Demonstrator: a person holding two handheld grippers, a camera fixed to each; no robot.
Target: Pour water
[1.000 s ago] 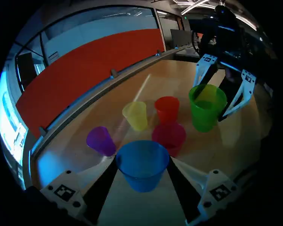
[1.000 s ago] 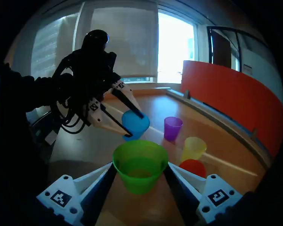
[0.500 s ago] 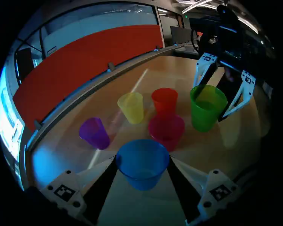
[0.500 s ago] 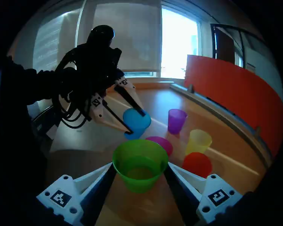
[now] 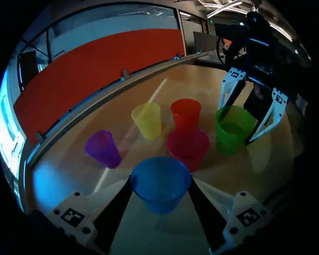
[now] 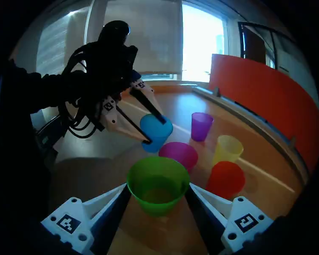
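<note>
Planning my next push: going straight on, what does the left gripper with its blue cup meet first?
Probably the magenta cup, nearest ahead of the left gripper and its blue cup; it sits slightly right of that line, so it may miss.

1. A wooden table (image 5: 193,85) was seen, crossed by 1 pale stripe (image 5: 159,91).
2. 4 cups were set upright on it: a purple cup (image 5: 102,148), a yellow cup (image 5: 146,120), a red cup (image 5: 186,113) and a magenta cup (image 5: 188,146).
3. In the left gripper view, the magenta cup was placed just in front of the red cup, the yellow cup was stood beside the red cup, and the purple cup was set apart at the left.
</note>
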